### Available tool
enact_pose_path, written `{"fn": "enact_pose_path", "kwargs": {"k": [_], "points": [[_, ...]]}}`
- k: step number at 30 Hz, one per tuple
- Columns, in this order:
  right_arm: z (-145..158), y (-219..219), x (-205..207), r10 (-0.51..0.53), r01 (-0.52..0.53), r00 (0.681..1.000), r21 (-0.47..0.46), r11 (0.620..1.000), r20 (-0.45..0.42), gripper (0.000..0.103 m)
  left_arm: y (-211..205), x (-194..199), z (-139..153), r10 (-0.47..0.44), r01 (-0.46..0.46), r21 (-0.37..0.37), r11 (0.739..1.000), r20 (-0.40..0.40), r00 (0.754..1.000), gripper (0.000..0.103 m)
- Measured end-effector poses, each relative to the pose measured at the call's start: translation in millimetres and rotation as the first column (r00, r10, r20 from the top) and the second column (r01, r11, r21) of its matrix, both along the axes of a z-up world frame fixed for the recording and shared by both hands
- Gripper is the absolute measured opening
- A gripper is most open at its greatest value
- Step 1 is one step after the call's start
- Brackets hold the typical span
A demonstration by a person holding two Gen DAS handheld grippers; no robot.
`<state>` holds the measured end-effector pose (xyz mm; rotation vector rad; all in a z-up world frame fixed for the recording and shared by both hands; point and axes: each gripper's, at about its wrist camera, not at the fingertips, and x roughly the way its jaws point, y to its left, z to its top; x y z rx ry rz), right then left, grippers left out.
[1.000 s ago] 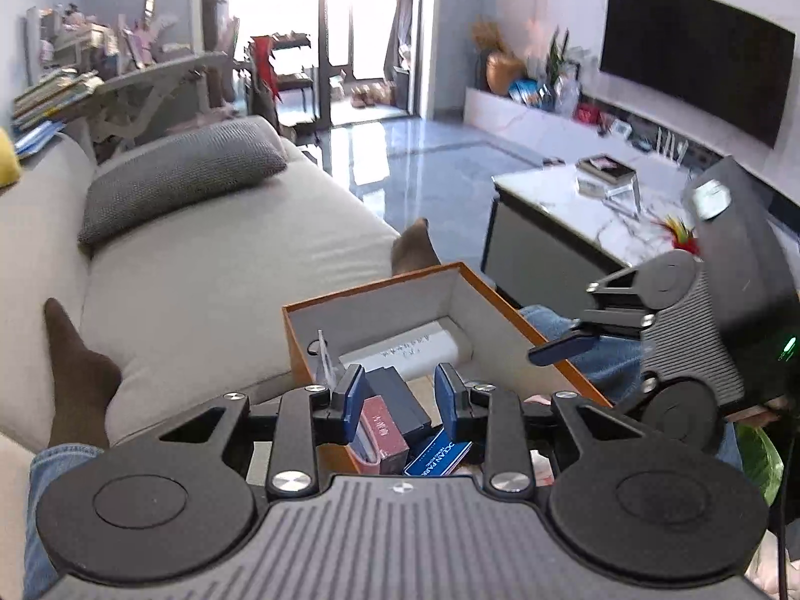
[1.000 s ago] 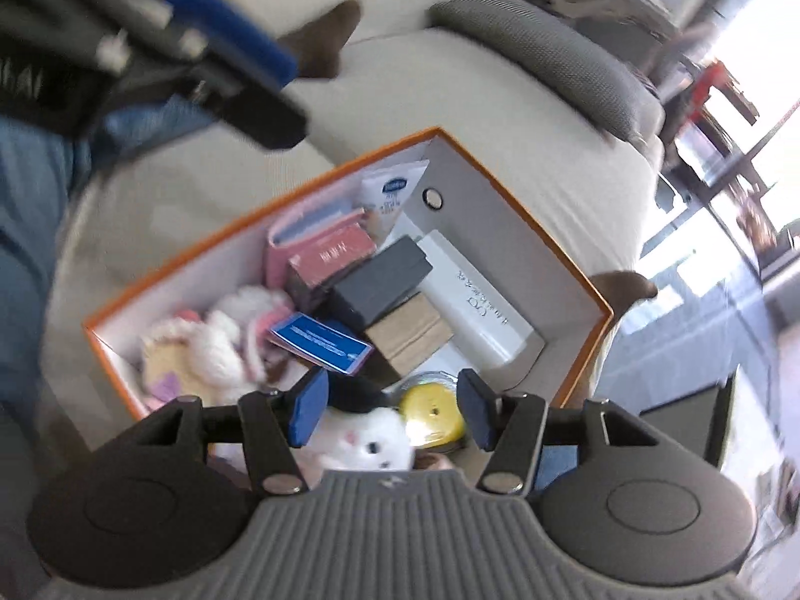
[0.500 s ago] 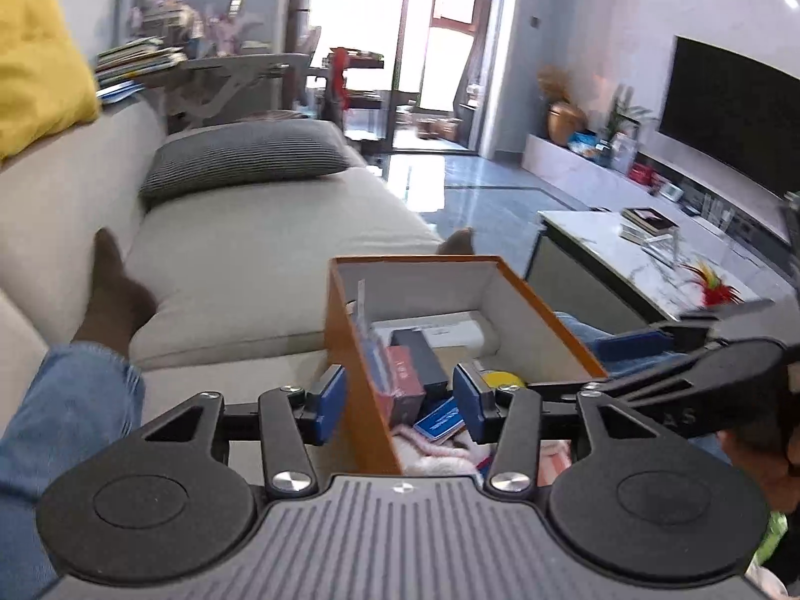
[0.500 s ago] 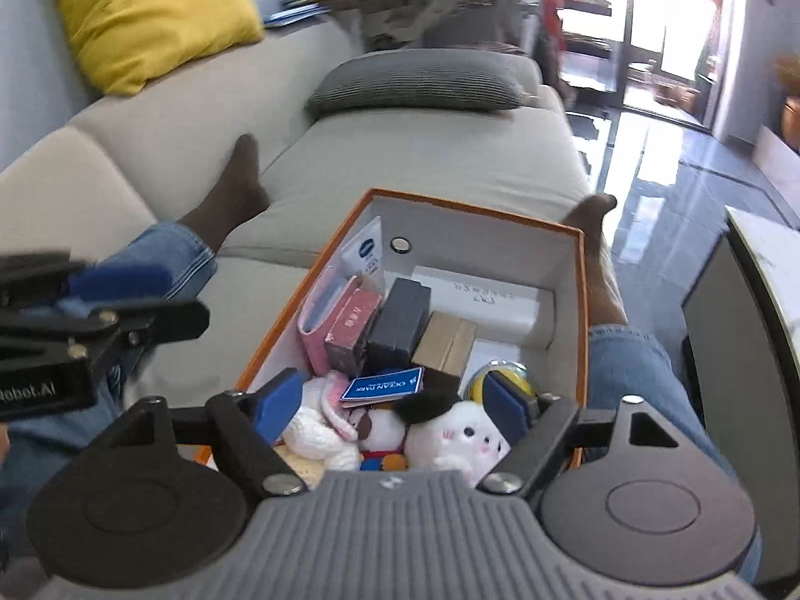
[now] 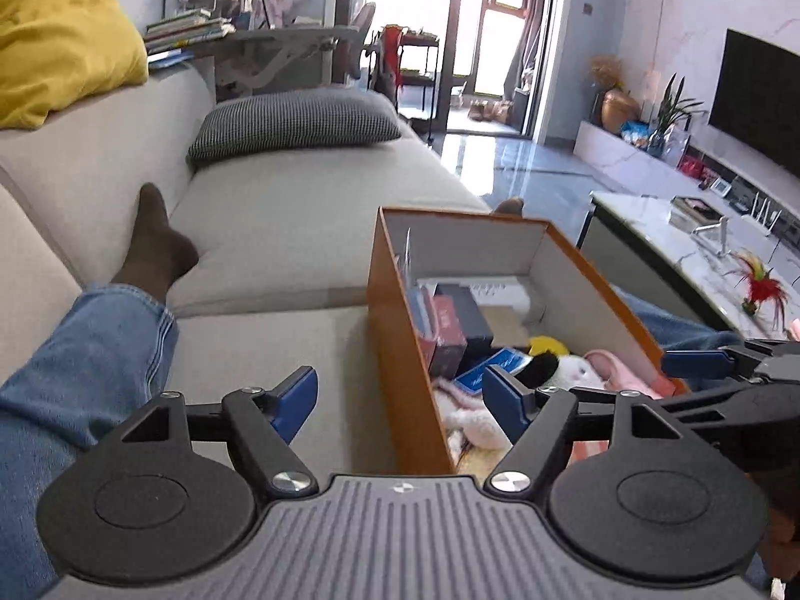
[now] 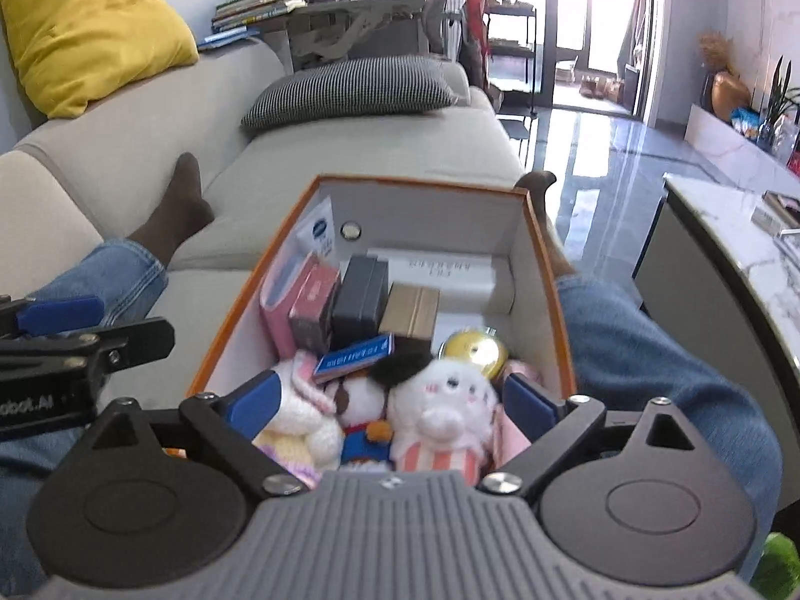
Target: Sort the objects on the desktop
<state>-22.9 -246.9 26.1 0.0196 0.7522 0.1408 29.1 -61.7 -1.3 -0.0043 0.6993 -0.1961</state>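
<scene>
Orange cardboard outside and white inside, the open box rests on the person's denim-clad legs at the front edge of the beige sofa, and it is crammed almost wall to wall. Open room lies to its left, where bare sofa cushion runs up to the grey checked pillow; on the right a marble-topped counter stands close by.

The left gripper straddles the box's left wall: one blue finger is outside over the cushion, the other inside above the contents. Its jaws have just been opening and now stand wide, gripping nothing. The right gripper hovers over the box's near end with the plush toys between its spread fingers; its jaws have also just been opening, and the pads do not press on anything.

Inside, a white plush pig in a striped pink outfit sits beside a fluffy cream plush and a small brown-and-white one. Behind them are a blue card with unreadable print, a round yellow tin, a rigid dark grey case, a tan carton, a pink packet and a long white box whose writing is blurred. A white tube with a round blue logo leans in the far left corner.
</scene>
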Motion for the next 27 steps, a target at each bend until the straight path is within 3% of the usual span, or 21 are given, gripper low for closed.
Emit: {"fn": "enact_pose_path", "kwargs": {"k": [17,27], "points": [[-29,-1,3,0.001,-0.004,0.997,-0.039,0.999,-0.072,0.097,-8,-2,-23,0.030,-0.021,0.077,0.997,-0.109,0.994,0.086],[-31,-5,3,-0.002,0.001,0.997,-0.019,1.000,-0.076,0.097,-7,0,-27,0.043,-0.032,0.076,0.997,-0.145,0.988,0.086]]}}
